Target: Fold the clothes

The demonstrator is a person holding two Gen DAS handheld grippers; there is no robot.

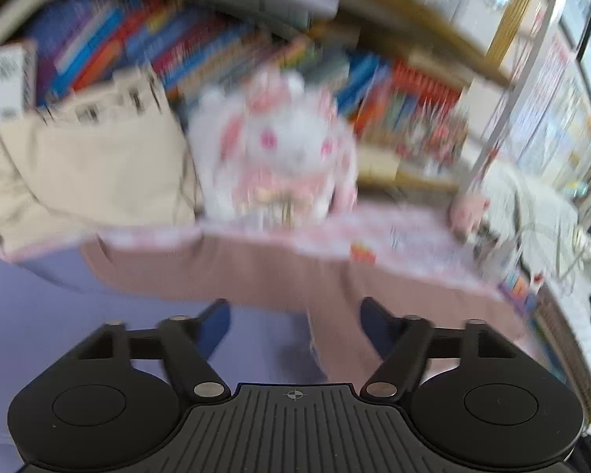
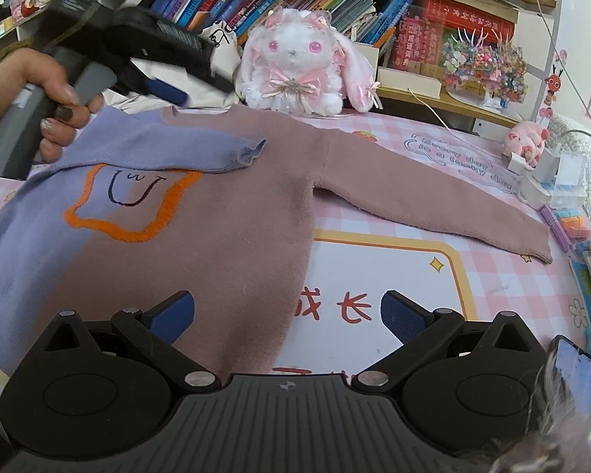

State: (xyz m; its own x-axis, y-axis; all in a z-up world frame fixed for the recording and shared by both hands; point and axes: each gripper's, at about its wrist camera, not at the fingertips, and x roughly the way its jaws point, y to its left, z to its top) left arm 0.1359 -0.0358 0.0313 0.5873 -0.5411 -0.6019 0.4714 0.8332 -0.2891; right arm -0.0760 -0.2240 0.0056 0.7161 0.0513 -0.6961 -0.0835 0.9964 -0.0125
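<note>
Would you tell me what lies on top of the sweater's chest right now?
The purple sleeve is folded across the sweater, its cuff near the middle. It covers the upper edge of the orange outline; whatever lies beneath it is hidden.

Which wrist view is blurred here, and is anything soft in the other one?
Left wrist view: heavy motion blur across the plush rabbit, books and sweater; only the left tool is sharp. Right wrist view: sharp on the sweater, but the left tool and hand smear at top left; fisheye bends the edges.

Desk mat [image 2: 394,252] — red characters "成长"; cloud lettering unreadable.
</note>
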